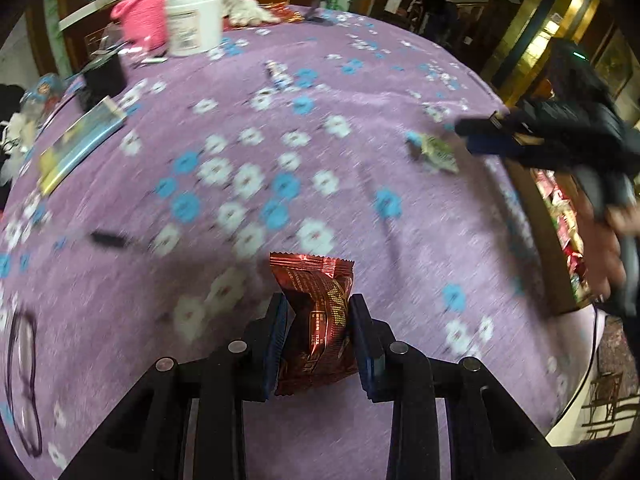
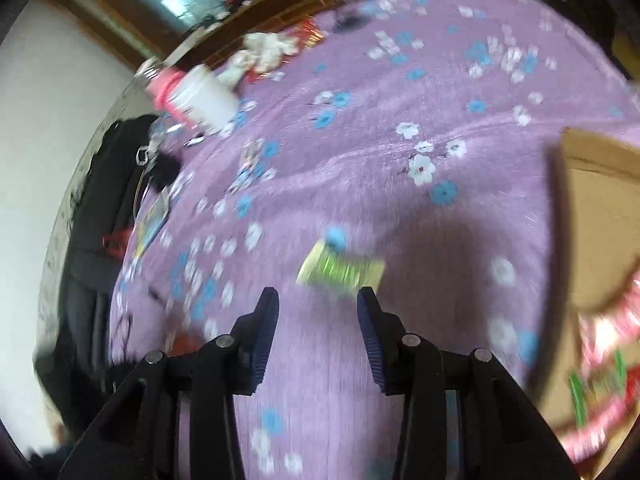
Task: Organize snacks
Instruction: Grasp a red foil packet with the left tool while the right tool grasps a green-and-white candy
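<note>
My left gripper (image 1: 318, 300) is shut on a dark red foil snack packet (image 1: 316, 320), squeezed between its blue pads above the purple flowered tablecloth (image 1: 360, 92). A green snack packet (image 1: 434, 152) lies on the cloth at the right, close to the fingertips of the other gripper, which a hand (image 1: 608, 248) holds there. In the right wrist view my right gripper (image 2: 318, 300) stands open with nothing between its fingers, and the green packet (image 2: 340, 270) lies just beyond its tips. A cardboard box (image 2: 576, 208) with several red and green snacks stands at the right.
A white tub (image 1: 195, 18) and a pink cup (image 1: 144, 10) stand at the far left of the table, near a flat book (image 1: 80, 144). A small wrapped sweet (image 1: 278, 74) lies mid-table. The box (image 1: 536, 216) runs along the table's right edge. Crumpled white cloth (image 2: 268, 50) lies at the back.
</note>
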### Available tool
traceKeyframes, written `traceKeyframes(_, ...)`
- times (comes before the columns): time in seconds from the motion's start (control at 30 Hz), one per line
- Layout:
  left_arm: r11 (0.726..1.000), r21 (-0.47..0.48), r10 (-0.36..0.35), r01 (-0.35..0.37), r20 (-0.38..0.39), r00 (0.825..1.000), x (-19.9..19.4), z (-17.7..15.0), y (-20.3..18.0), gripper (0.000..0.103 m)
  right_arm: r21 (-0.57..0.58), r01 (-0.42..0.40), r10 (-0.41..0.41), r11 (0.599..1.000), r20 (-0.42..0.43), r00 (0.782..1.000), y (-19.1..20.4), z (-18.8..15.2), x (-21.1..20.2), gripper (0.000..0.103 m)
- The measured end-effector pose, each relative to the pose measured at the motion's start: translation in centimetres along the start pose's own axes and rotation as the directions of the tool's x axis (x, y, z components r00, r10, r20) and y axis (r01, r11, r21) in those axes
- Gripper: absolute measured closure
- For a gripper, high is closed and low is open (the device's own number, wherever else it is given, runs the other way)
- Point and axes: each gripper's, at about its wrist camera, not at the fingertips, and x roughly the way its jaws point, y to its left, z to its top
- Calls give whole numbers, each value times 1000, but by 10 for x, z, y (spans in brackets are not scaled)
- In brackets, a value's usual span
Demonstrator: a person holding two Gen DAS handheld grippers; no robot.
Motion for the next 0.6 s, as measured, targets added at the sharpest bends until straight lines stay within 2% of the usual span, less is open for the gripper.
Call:
traceKeyframes(0.17, 1000, -26, 18, -17, 13, 1000, -7, -11, 14, 70, 55, -35, 36, 998, -24, 999, -16, 17, 25, 64)
traceKeyframes(0.3, 999, -46, 16, -15, 18, 1000, -8, -10, 21, 70, 63, -86, 90, 994, -73, 993, -9, 2, 28, 63)
traceKeyframes(0.37, 999, -48, 12, -11, 19, 1000, -7, -7, 22, 70, 30, -95, 98, 995, -104, 990, 2, -11, 27, 60)
traceKeyframes(0.53, 999, -38, 15, -14, 21, 1000, -3, -3, 21, 70, -86, 71, -78, 994, -80, 994, 26, -18, 25, 60)
traceKeyframes(0.6, 999, -29, 19, -18, 19, 1000, -2, -2, 18, 70, -61, 69, -73, 996, -70, 995, 26, -15, 27, 60)
